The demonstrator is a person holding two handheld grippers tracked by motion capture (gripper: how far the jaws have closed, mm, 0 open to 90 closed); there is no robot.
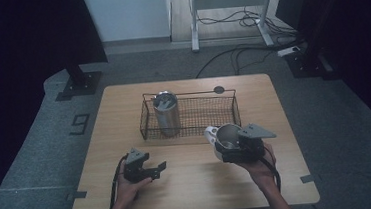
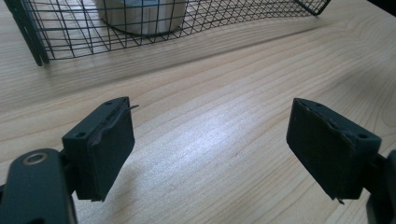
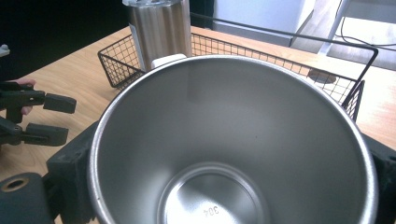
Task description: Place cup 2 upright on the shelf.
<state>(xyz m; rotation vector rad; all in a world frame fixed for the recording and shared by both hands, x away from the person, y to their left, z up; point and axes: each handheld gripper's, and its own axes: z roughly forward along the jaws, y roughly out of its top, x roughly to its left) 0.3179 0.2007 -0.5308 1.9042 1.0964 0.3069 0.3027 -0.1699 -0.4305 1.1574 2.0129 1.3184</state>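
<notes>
While the right gripper is raised, its jaws clamp the steel cup.

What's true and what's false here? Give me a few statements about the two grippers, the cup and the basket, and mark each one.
1. The right gripper holds a steel cup. True.
2. The left gripper is clamped on a tumbler. False: its jaws stand wide open over bare wood, with nothing between them.
3. A steel tumbler stands upright at the left end of the wire basket. True.
4. The held cup is full of water. False: it is empty, and its bare bottom shows in the right gripper view.
5. The basket sits on the floor. False: it stands on the wooden table.
</notes>
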